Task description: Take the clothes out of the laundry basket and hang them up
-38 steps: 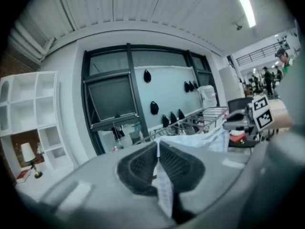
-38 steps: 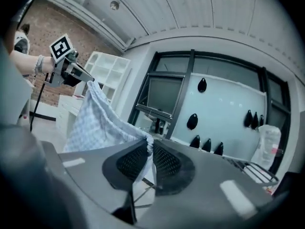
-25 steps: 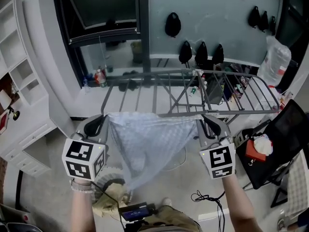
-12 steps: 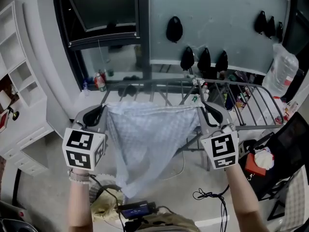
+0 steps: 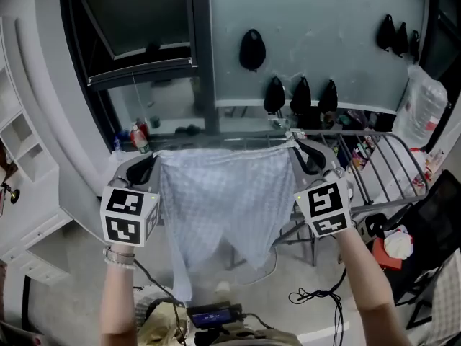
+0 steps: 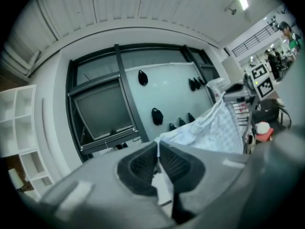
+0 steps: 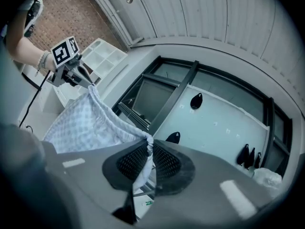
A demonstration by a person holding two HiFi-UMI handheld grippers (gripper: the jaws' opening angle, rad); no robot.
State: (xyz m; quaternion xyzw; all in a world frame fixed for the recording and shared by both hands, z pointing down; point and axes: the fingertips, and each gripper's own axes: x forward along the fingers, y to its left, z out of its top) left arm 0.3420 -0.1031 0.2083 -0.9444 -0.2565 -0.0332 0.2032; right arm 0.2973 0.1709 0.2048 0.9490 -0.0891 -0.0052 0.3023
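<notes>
A pale blue-and-white checked garment (image 5: 223,193) hangs spread wide between both grippers, in front of the grey drying rack (image 5: 374,157). My left gripper (image 5: 153,163) is shut on its left top corner, and the cloth edge (image 6: 157,149) shows pinched between the pads. On the right top corner my right gripper (image 5: 297,150) is shut, with bunched cloth (image 7: 147,151) squeezed between its jaws. The garment's lower edge dangles in two points above the floor. The laundry basket (image 5: 162,319) shows partly at the bottom, holding more clothes.
The drying rack's rails run to the right behind the garment. Dark hooks (image 5: 252,49) dot the glass wall behind. A white plastic bag (image 5: 418,110) and a black chair (image 5: 432,207) stand at the right, white shelves (image 5: 18,143) at the left. Cables (image 5: 310,294) lie on the floor.
Both grippers have lifted the stretched garment higher and toward the rack's top rails. Its hanging end has risen clear of the basket.
</notes>
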